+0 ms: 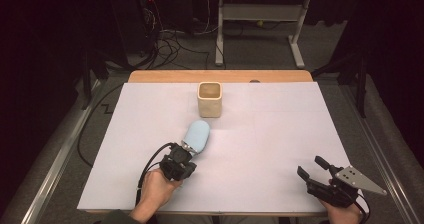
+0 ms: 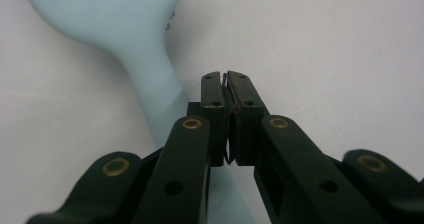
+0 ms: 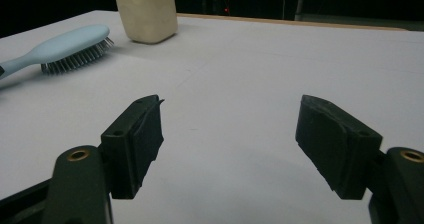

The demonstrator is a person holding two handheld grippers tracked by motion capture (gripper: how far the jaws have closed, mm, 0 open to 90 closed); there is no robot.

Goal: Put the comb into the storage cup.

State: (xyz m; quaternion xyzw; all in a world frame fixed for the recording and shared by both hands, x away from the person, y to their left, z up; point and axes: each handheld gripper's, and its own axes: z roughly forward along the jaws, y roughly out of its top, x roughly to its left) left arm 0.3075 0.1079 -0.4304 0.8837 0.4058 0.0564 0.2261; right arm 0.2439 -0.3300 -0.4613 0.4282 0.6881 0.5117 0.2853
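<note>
A pale blue hairbrush lies bristles down on the white sheet, its head toward the beige cup. My left gripper sits over the brush's handle end. In the left gripper view the left gripper has its jaws pressed together, and the hairbrush handle runs under and to the left of them, not between the pads. My right gripper rests at the front right, and in its own view the right gripper is open with nothing between its jaws. The hairbrush and cup stand far off at that view's left.
The white sheet covers a wooden table whose edge shows at the back. Beyond it are cables on the floor and a white frame's legs. A cable trails from the left gripper.
</note>
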